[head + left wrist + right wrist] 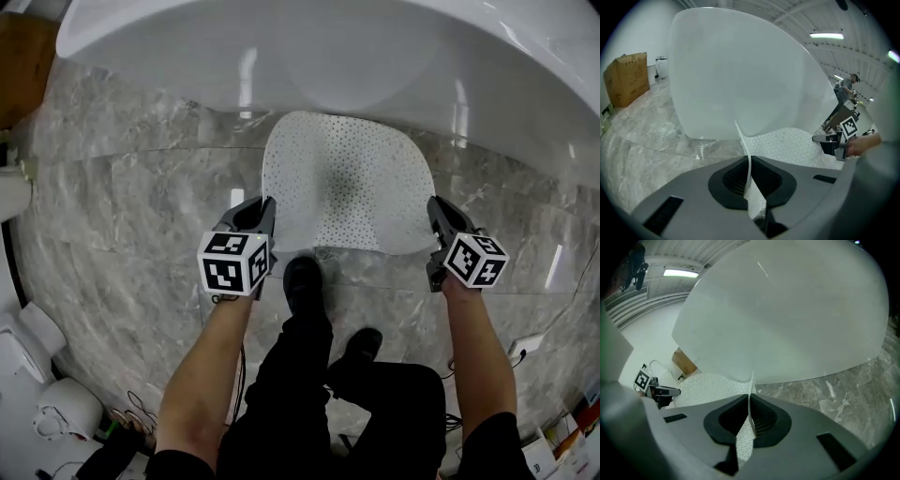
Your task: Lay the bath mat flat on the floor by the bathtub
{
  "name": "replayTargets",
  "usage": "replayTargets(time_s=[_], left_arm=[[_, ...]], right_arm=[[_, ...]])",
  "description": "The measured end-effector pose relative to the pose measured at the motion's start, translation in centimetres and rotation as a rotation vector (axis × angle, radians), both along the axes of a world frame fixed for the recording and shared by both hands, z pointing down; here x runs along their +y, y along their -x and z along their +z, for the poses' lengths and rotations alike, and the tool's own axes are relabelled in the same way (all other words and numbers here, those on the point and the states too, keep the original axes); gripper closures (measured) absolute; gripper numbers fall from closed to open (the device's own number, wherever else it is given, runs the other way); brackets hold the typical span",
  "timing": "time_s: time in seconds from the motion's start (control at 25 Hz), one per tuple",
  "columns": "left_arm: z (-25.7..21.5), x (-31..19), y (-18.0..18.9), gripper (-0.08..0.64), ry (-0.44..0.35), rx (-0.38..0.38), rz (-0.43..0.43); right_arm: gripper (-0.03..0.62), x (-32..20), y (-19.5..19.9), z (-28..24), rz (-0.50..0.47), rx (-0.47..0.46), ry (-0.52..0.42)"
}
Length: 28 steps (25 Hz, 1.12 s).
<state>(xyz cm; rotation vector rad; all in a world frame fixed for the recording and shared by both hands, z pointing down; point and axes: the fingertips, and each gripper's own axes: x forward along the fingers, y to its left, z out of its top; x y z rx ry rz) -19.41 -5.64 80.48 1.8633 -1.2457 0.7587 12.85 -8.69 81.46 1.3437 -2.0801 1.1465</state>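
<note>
A white dotted bath mat (344,183) hangs spread out in front of the white bathtub (356,56), above the grey marble floor (131,216). My left gripper (266,214) is shut on the mat's near left corner, and my right gripper (435,211) is shut on its near right corner. In the left gripper view the mat's edge (749,164) runs pinched between the dark pads, with the rest of the mat (792,145) stretching to the right gripper (824,139). The right gripper view shows the mat edge (749,416) clamped likewise, and the left gripper (670,391) far left.
The person's black shoes (302,281) stand just behind the mat. White fixtures (42,394) and cables lie at the lower left, boxes (553,450) at the lower right. A cardboard box (627,77) stands past the tub. A person (843,89) is in the background.
</note>
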Motion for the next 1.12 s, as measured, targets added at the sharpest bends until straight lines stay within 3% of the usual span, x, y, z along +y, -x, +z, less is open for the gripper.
replayTargets(time_s=[0.36,0.64,0.8,0.92,1.12], left_arm=[[8.7,-1.8,3.1,0.538,-0.02,-0.044,-0.034],[14.5,-3.6,6.8,0.538,-0.021,-0.107,-0.067],[16.4,-4.5,8.3,0.538,-0.018,-0.141,-0.061],[17.5,-5.0,8.7,0.538,0.0,-0.162,-0.039],[17.6,-6.2,9.0,0.537,-0.004,-0.249,0.08]], right_arm=[[0.566,-2.3,-3.5,8.5,-0.009,0.119,-0.013],[0.566,-4.2,-7.8,14.9,0.078,0.168,0.051],[0.566,-5.3,-9.1,17.7,0.036,0.214,0.065],[0.566,-5.8,-10.6,19.1,0.032,0.249,0.066],[0.566,-6.0,-12.2,19.0,0.054,0.227,0.023]])
